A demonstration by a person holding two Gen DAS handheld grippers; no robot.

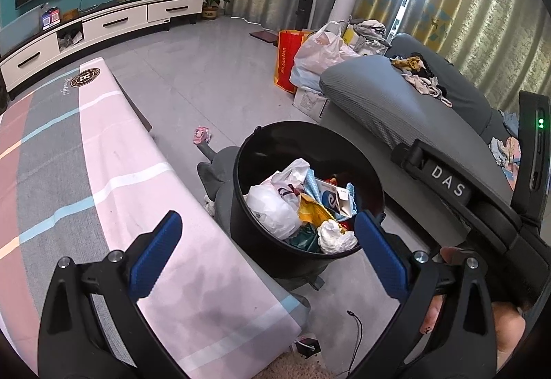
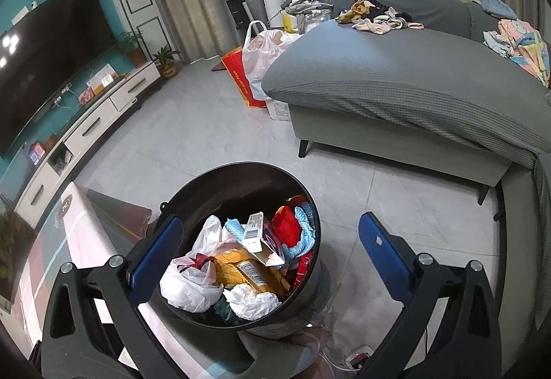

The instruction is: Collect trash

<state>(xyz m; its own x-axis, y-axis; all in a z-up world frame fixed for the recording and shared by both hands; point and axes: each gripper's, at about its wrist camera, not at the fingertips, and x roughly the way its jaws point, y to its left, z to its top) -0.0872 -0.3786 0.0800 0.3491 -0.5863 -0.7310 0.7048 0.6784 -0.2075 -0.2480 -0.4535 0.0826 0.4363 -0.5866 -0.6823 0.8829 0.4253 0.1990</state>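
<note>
Both empty: left gripper [image 1: 265, 251] and right gripper [image 2: 268, 255] spread wide over black bin [image 1: 241, 179], nearly full. Between pickups; next, reaching pink scrap [image 1: 202, 135], probably trash, beyond bin.

"DAS" on right gripper [image 1: 447, 184]; "H" emblem on tablecloth [image 1: 84, 77]; red bag [image 1: 287, 58] lettering illegible.

trash bin [image 2: 241, 241] on floor between table [image 1: 103, 172] at left and sofa [image 2: 396, 86] at right; wrappers, bags and tissue [image 2: 249, 303] inside; tv stand [image 1: 103, 24] beyond.
</note>
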